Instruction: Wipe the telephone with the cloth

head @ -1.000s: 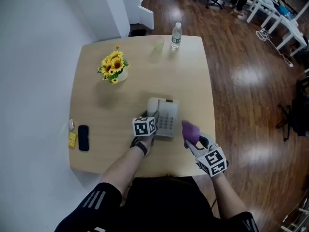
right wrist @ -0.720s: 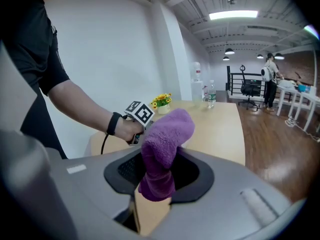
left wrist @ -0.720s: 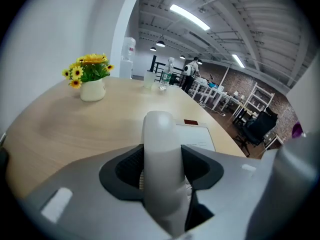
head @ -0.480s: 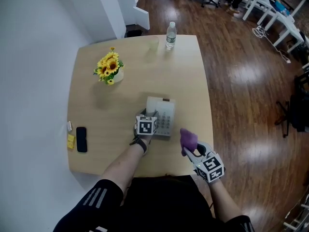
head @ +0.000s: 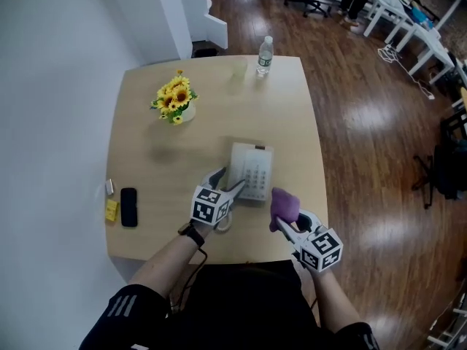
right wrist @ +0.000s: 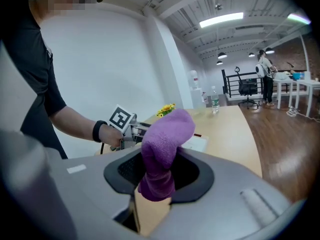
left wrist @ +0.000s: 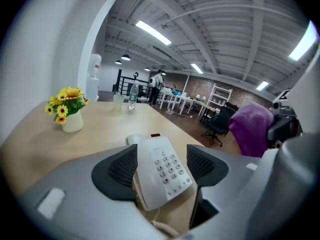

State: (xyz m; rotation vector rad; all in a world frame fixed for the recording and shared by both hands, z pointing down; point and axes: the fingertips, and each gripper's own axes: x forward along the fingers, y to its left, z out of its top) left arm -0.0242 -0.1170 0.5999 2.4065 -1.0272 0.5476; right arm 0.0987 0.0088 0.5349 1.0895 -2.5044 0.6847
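The white telephone point(head: 252, 172) lies flat on the wooden table point(head: 146, 152), handset along its left side. My left gripper point(head: 225, 186) hovers at its near left corner. Its jaws have just been opening and stand wide, and in the left gripper view point(left wrist: 162, 165) the telephone point(left wrist: 161, 170) shows between the pads, untouched. My right gripper point(head: 287, 221) sits near the table's front edge to the right of the phone, shut on a bunched purple cloth point(head: 284, 203). In the right gripper view point(right wrist: 160, 173) the cloth point(right wrist: 163, 149) sticks up from the jaws.
A vase of sunflowers point(head: 175, 102) stands at the back left, with a water bottle point(head: 264, 55) and a cup point(head: 239, 69) at the far edge. A black mobile phone point(head: 128, 207) and a small yellow item point(head: 110, 209) lie at the left edge. Wooden floor lies to the right of the table.
My left gripper has lifted off the telephone's left side and pulled back toward me, and its jaws have opened wide. The right gripper with the cloth has shifted slightly.
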